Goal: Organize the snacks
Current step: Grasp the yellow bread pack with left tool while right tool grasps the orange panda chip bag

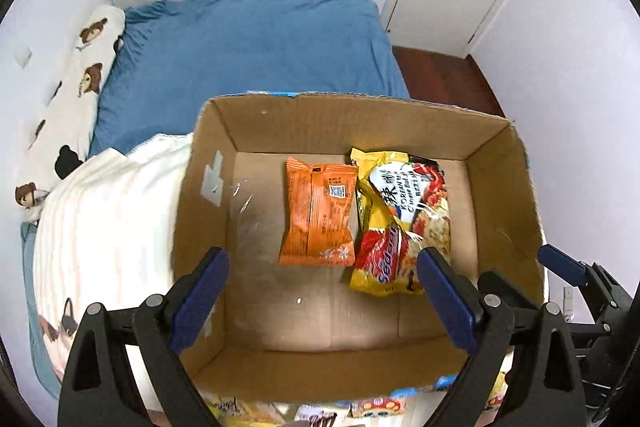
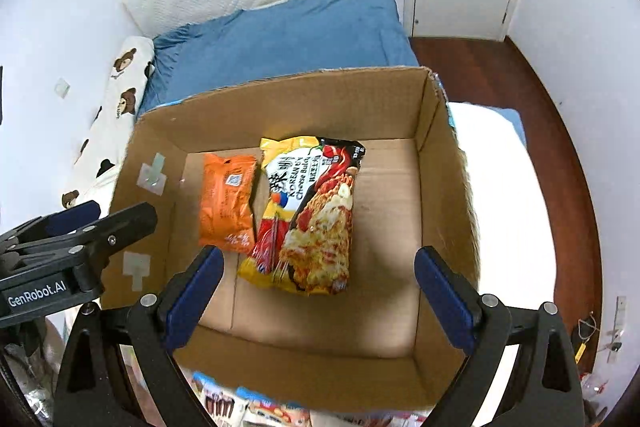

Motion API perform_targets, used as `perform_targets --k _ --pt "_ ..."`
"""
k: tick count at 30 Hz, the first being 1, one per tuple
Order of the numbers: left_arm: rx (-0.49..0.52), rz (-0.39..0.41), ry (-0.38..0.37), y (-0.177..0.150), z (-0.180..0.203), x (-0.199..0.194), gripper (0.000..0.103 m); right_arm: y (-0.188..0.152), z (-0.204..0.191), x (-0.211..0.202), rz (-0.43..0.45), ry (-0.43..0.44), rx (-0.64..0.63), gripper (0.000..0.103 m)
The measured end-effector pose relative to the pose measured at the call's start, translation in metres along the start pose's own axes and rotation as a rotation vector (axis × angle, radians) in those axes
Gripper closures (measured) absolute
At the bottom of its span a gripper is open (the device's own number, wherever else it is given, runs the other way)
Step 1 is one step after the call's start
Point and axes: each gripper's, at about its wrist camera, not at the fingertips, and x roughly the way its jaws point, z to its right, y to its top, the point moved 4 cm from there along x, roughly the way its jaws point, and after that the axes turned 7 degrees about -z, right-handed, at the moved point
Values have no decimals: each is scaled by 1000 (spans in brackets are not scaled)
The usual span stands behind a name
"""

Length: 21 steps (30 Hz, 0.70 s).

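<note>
open cardboard box [image 1: 500, 147] with orange snack packet [image 1: 318, 213] beside noodle packet [image 1: 404, 223]

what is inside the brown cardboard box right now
Inside the brown cardboard box: an orange snack packet beside a yellow noodle packet, which slightly overlaps its edge. Anything beneath them is hidden.

Bright indoor light, blown-out white bedding [image 2: 508, 195], heavy fisheye edge curvature.

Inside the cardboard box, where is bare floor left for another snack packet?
Open cardboard box: bare floor between the orange snack packet and left wall, right of the yellow noodle packet, and along the near wall. The middle is crowded, the two packets touching.
</note>
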Motion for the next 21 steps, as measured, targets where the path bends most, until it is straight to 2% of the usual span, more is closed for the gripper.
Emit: perform_targets --k 2,5,6,8,9,11,13,15,16,21 --pt "0 16 -2 -9 2 -13 7 12 -2 -16 16 0 -4 5" --pt "1 39 -1 -20 5 -30 7 6 3 -41 40 9 -2 5" --pt "-3 45 -1 -24 6 -37 7 -7 3 -53 47 20 4 5" --pt "-16 62 -4 -39 4 -49 7 10 -1 -50 48 35 13 5" --pt "-20 65 -3 -44 4 -52 7 7 -4 -52 48 49 15 5" --pt "-35 71 10 -64 0 -60 7 6 -2 -37 39 68 19 5" --pt "-51 71 16 -83 -3 -65 7 -14 0 -36 21 99 21 5" --pt "-73 60 36 -107 -10 -65 7 -29 2 -17 -10 118 20 5" --pt "-90 52 46 -118 -15 -63 7 -32 -2 6 -28 130 20 5" --pt "-171 -30 75 -178 -43 -35 7 -77 9 41 -96 146 41 5"
